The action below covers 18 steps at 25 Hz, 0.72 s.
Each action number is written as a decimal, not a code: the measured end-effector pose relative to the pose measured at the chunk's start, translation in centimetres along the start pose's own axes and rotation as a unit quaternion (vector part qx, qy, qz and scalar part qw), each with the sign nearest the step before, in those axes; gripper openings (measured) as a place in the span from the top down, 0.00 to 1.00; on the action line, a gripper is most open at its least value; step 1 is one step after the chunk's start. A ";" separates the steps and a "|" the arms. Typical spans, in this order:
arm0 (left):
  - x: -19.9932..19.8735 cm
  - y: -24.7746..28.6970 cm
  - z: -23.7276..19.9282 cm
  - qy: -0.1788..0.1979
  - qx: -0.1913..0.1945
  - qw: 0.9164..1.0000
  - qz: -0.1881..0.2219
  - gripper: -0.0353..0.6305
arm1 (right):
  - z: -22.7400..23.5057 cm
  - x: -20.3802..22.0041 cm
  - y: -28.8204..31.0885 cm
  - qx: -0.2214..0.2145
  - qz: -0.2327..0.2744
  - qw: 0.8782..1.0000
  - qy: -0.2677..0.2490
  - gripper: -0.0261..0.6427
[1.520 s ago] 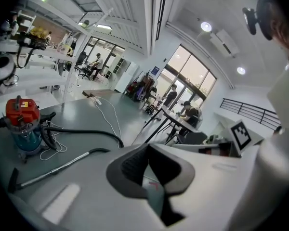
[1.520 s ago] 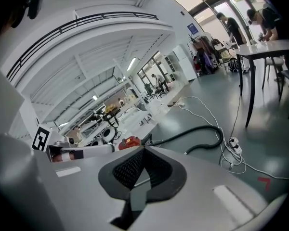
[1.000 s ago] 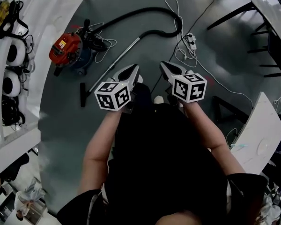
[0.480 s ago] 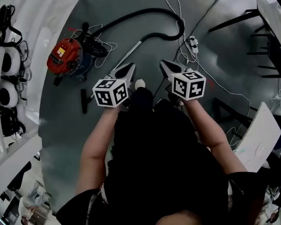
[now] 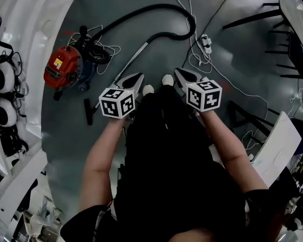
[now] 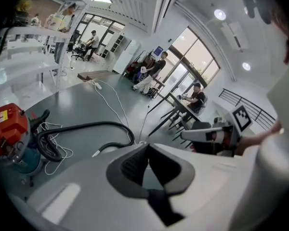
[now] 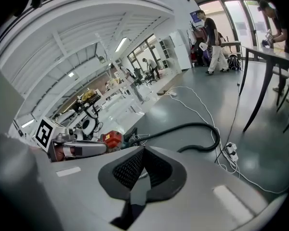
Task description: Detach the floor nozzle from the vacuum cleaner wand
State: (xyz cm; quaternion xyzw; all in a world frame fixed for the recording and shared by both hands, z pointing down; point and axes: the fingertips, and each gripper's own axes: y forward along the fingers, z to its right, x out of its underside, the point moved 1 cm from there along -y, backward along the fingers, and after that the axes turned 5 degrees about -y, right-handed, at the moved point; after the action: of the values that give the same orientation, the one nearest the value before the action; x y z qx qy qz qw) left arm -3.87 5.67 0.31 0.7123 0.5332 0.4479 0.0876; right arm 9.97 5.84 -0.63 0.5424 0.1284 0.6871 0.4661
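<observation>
The red vacuum cleaner (image 5: 60, 67) stands on the grey floor at the left. Its black hose (image 5: 164, 11) arcs round to a silver wand (image 5: 126, 64), which slants down to the black floor nozzle (image 5: 87, 111) lying flat. My left gripper (image 5: 137, 76) hangs shut and empty above the floor just right of the wand. My right gripper (image 5: 179, 72) is level with it, also shut and empty. In the left gripper view the left gripper (image 6: 147, 146) shows closed jaws, with the vacuum cleaner (image 6: 7, 129) and hose (image 6: 86, 126) beyond. The right gripper (image 7: 143, 150) likewise shows closed jaws.
A white power strip (image 5: 205, 43) with loose white cables lies beyond the right gripper. Black table legs (image 5: 252, 14) and a white tabletop (image 5: 283, 150) stand to the right. White benches (image 5: 10, 110) with gear line the left. People stand far off by the windows.
Both grippers have moved forward and dipped toward the floor, still shut. The person has stepped ahead, so the vacuum cleaner and nozzle sit further left in the head view.
</observation>
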 end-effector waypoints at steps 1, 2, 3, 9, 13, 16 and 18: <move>0.1 0.6 -0.1 0.011 0.000 1.000 -0.005 0.93 | 0.5 0.2 0.6 -0.002 -0.007 1.000 -0.003 0.97; 0.2 1.1 -0.1 0.026 0.001 1.000 -0.009 0.93 | 1.0 0.4 1.2 -0.004 -0.014 1.000 -0.005 0.97; 0.2 1.6 -0.3 0.041 0.001 0.999 -0.011 0.93 | 1.5 0.5 1.8 -0.007 -0.021 1.000 -0.008 0.97; 0.5 4.8 -3.4 0.019 -0.016 1.000 -0.003 0.93 | 3.7 1.2 6.3 -0.027 -0.045 0.998 -0.037 0.97; 1.4 6.9 -6.0 0.021 -0.041 0.999 0.005 0.93 | 5.5 2.0 9.2 -0.050 -0.057 0.996 -0.056 0.97; 2.5 8.8 -7.8 0.050 -0.053 0.997 -0.001 0.93 | 7.2 2.9 11.5 -0.063 -0.064 0.994 -0.061 0.97; 3.5 10.2 -8.9 0.076 -0.056 0.995 -0.016 0.93 | 8.4 3.5 13.1 -0.059 -0.070 0.993 -0.074 0.97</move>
State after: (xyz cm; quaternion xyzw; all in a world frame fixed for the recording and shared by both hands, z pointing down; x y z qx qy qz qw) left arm -3.34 1.25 13.59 0.6617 0.5233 0.5287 0.0936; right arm 10.72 -1.15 13.72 0.5532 0.0909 0.6168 0.5525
